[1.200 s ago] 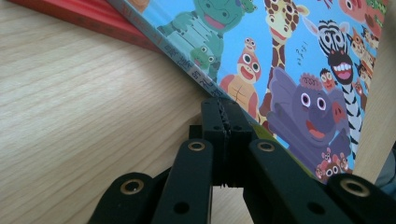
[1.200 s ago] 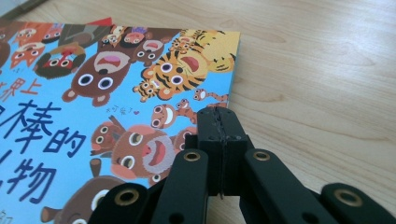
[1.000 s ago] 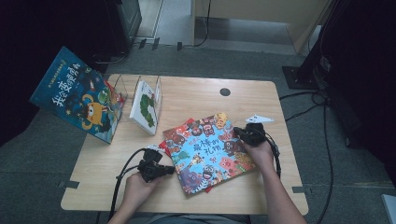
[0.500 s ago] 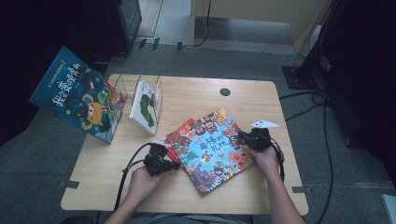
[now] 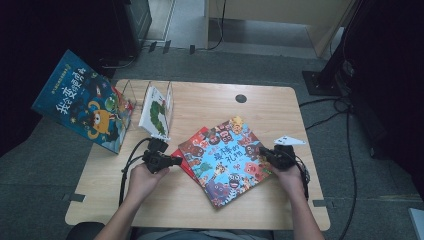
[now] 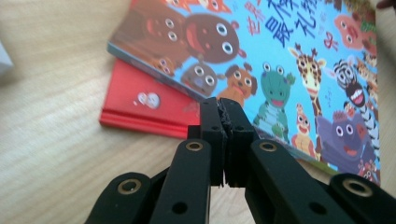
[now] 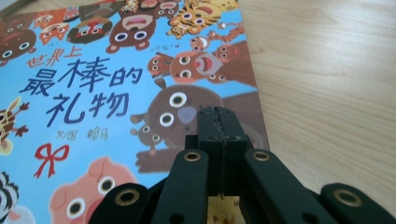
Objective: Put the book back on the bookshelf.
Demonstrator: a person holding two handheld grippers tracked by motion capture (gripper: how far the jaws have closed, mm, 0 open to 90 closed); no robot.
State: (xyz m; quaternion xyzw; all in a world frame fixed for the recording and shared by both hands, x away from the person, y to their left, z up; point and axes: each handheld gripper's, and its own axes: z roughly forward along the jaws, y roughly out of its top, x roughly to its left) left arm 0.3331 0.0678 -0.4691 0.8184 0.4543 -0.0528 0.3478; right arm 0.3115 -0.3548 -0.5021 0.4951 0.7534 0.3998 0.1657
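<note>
Two black two-jaw grippers are seen: the left gripper (image 5: 172, 161) at lower left of the high view, the right gripper (image 5: 263, 152) at lower right. Brass-ringed pivot holes are set in the black linkage arms. A black cable is trailed from each. Bare forearms are shown; no sleeves are worn.
</note>
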